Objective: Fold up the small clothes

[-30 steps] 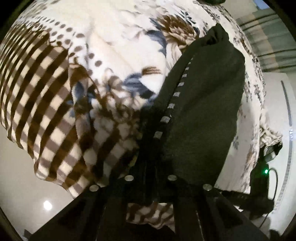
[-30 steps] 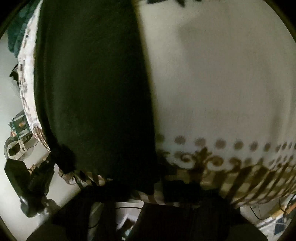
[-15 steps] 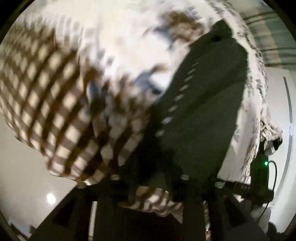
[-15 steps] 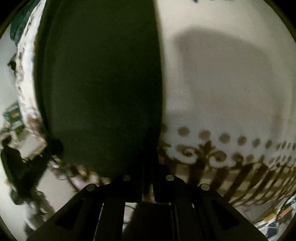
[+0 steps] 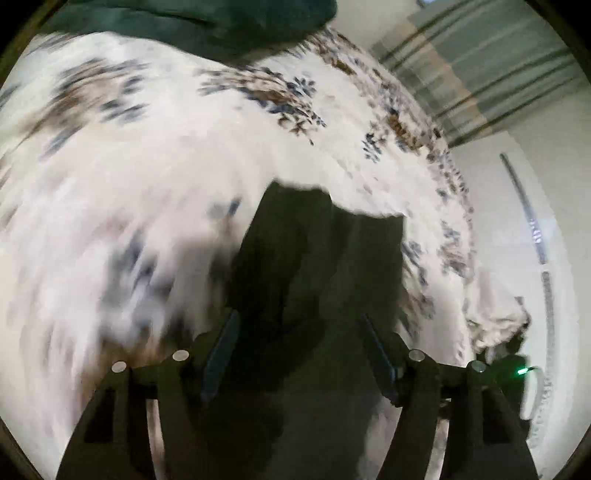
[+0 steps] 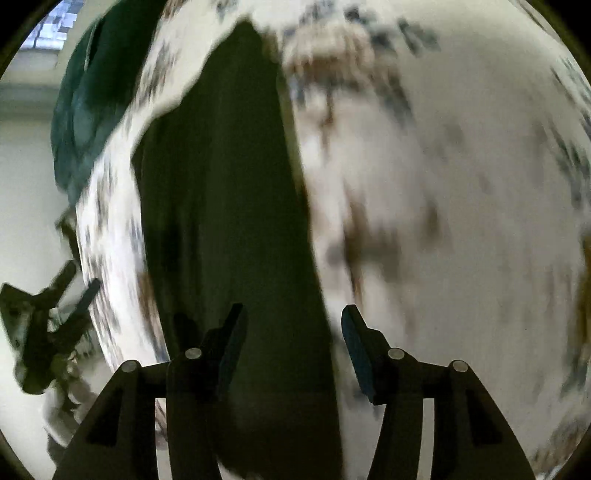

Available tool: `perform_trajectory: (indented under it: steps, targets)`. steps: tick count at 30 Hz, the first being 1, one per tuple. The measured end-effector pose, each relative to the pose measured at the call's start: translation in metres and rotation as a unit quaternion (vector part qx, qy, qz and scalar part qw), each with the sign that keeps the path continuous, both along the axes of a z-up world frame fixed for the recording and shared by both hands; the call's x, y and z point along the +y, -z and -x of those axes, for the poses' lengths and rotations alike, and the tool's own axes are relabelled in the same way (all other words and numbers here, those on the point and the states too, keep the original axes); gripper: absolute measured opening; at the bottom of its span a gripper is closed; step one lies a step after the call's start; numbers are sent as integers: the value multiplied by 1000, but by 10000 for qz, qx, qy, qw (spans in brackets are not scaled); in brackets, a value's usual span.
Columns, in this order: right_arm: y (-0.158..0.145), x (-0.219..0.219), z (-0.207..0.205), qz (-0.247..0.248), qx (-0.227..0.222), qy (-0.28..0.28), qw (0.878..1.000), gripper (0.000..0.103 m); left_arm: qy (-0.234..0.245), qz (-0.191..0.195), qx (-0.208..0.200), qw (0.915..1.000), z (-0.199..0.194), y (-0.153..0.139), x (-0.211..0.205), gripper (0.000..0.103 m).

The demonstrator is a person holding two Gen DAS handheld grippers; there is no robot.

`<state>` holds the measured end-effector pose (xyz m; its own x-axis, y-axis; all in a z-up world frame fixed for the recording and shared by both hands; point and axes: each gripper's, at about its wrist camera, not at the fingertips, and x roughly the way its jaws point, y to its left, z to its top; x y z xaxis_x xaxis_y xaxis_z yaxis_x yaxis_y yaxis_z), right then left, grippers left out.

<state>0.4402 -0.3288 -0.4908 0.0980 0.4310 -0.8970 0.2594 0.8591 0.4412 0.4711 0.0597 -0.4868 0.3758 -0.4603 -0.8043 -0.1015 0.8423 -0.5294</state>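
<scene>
A dark, nearly black small garment [image 5: 317, 266] lies flat on a white bedspread with brown and blue flowers [image 5: 155, 155]. My left gripper [image 5: 299, 332] is open and hovers over the garment's near part, holding nothing. In the right wrist view the same garment [image 6: 221, 206] runs as a long dark strip up the frame. My right gripper [image 6: 291, 325] is open above its near right edge, holding nothing. Both views are blurred by motion.
A dark green blanket or garment lies at the far end of the bed [image 5: 207, 26] and shows at the upper left of the right wrist view [image 6: 81, 110]. The bed's edge and white floor are at the right [image 5: 517, 258]. My left gripper appears beyond the bed's left edge [image 6: 48, 325].
Both grippers were shut on the dark garment's edge and are now open. Both have pulled back and tilted up, so more of the bed shows and the garment lies released.
</scene>
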Motion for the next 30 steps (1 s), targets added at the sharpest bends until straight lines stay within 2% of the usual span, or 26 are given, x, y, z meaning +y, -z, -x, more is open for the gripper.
perform_trajectory:
  steps: [2, 4, 5, 6, 10, 11, 12, 13, 14, 18, 22, 23, 25, 26, 27, 28, 29, 30]
  targets:
    - [7, -7, -57, 13, -195, 159, 9997, 55, 225, -98, 78, 9997, -39, 20, -7, 63]
    - [15, -8, -89, 27, -309, 184, 9993, 55, 424, -101, 152, 9989, -66, 38, -14, 59]
    - [21, -8, -114, 68, -361, 218, 9991, 55, 529, -40, 132, 9985, -76, 44, -17, 40]
    - [25, -8, -128, 73, -357, 221, 9991, 55, 644, -51, 150, 9978, -82, 48, -20, 6]
    - [53, 5, -172, -54, -255, 175, 9995, 55, 860, 252, 18, 9960, -92, 42, -10, 6]
    - [57, 6, -178, -80, -250, 167, 9995, 48, 874, 311, 6, 9957, -94, 41, -7, 6]
    - [55, 5, -181, -102, -364, 132, 9992, 24, 896, 393, -3, 9952, -95, 39, 0, 6]
    - [52, 5, -181, 10, -454, 72, 9989, 14, 905, 442, 24, 9949, -99, 39, 5, 6]
    - [61, 17, -189, 79, -504, 40, 9987, 10, 899, 454, 88, 9949, -102, 42, 12, 6]
    - [49, 13, -186, 342, -648, 34, 9973, 8, 884, 303, 291, 9952, -121, 64, 26, 5]
    - [60, 16, -198, 664, -442, -29, 9968, 7, 933, 299, 334, 9946, -128, 68, 24, 5]
    - [60, 17, -199, 700, -410, -62, 9967, 7, 960, 224, 347, 9945, -127, 65, 22, 7]
    - [53, 18, -195, 652, -379, -56, 9971, 9, 1036, 148, 364, 9938, -116, 53, 19, 24]
    - [50, 18, -193, 620, -349, -53, 9975, 14, 1024, 122, 307, 9942, -105, 45, 20, 42]
    - [43, 17, -184, 545, -313, -32, 9980, 22, 976, 122, 215, 9949, -92, 36, 23, 52]
    - [38, 14, -177, 485, -325, -29, 9983, 28, 969, 244, 180, 9948, -76, 29, 24, 53]
    - [32, 12, -164, 396, -349, -28, 9986, 39, 933, 314, 223, 9949, -61, 25, 25, 53]
    - [26, 10, -148, 386, -351, -30, 9986, 46, 892, 379, 272, 9949, -48, 23, 25, 53]
